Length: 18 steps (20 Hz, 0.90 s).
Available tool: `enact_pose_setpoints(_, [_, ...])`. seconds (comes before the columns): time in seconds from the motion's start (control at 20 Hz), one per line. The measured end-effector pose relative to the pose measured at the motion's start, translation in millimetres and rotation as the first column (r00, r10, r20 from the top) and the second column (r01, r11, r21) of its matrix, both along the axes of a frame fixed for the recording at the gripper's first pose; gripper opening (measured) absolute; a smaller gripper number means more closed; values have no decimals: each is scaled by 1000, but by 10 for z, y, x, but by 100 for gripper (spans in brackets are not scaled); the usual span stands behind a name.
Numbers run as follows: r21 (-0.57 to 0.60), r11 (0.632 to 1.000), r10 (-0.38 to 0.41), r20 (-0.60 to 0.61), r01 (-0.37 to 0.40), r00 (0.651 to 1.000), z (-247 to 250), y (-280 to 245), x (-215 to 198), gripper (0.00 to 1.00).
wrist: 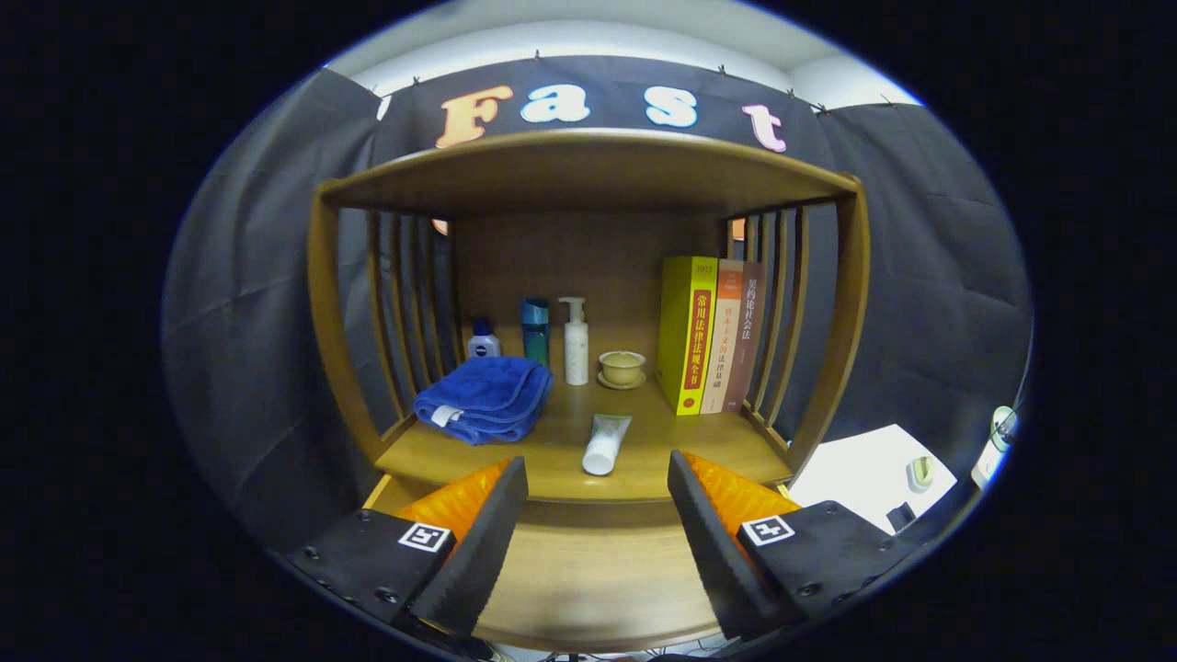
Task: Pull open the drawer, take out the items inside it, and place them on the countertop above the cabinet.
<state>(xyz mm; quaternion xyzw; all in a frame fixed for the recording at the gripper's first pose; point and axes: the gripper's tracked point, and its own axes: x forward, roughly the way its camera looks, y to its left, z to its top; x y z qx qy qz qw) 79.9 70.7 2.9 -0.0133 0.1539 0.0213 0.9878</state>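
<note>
Fingers [596,515] standing wide apart, gripping nothing, hovering over the drawer [588,575] at the cabinet's front. Drawer looking pulled out below the counter [644,441], its visible wood floor bare; whether items are lying nearer in, I cannot tell. Tube [605,444] lying on the counter just beyond the fingers, towel [483,398] and books [713,336] further back. Judging the unloading step nearly over: next move is checking the drawer for leftovers.

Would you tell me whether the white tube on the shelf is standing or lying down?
Lying down: the tube rests flat on the shelf, beyond the open hand-held gripper.
</note>
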Motion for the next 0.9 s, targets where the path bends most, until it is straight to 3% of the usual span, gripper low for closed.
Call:
enact_pose_setpoints(0.35, [-18, 1000, 9, 130, -7, 991, -184, -27, -791, 99])
enact_pose_setpoints(0.7, [4, 1000, -7, 123, 6, 992, -733, -158, -1359, 98])
enact_pose_setpoints(0.9, [21, 1000, -24, 108, 22, 994, -1036, -229, -1481, 98])
